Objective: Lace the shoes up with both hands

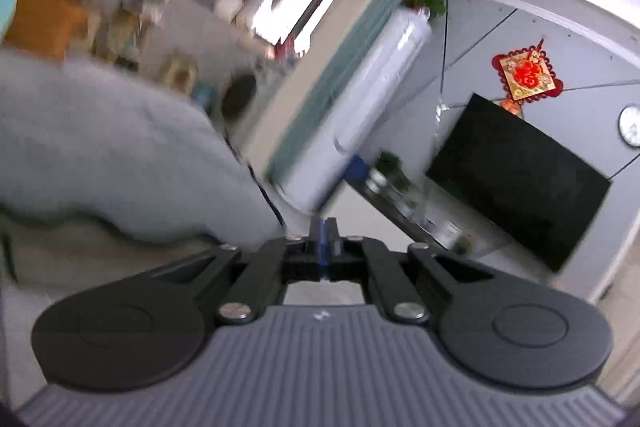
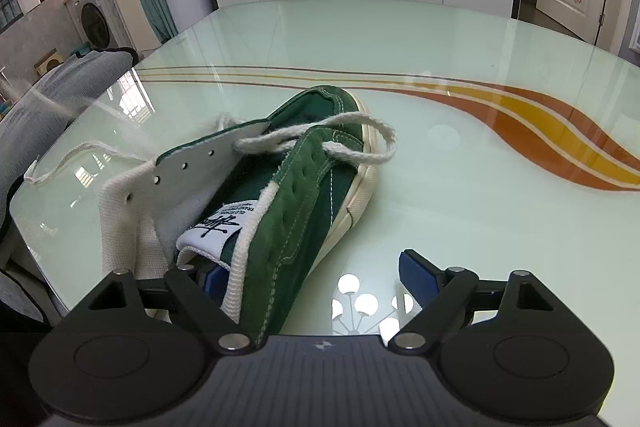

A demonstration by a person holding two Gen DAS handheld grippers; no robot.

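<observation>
The shoe (image 2: pixel 288 187) lies on the table (image 2: pixel 440 39), toe pointing away from the right gripper (image 2: pixel 316 279), heel end nearest it. The lace (image 2: pixel 320 141) passes only through the eyelets nearest the toe. One end loops past the toe; the other trails off to the left across the glass. The remaining eyelets on the white flap (image 2: pixel 192 163) are empty.

The right gripper is wide open. Its left finger sits inside the shoe collar and its right finger stands on the outside, well clear of the shoe wall. It holds nothing.

The left gripper (image 1: pixel 323 227) is raised and aimed at the room, away from the shoe. Its fingers are pressed together. Whether a lace end is pinched between them cannot be told.

Judged step: early lacing, with the right gripper positioned to steady the shoe by its side wall.

Next move calls for:
- closing the right gripper on the collar wall;
- bringing the left gripper down to a free lace end;
- threading that end through the next empty eyelet.
</observation>
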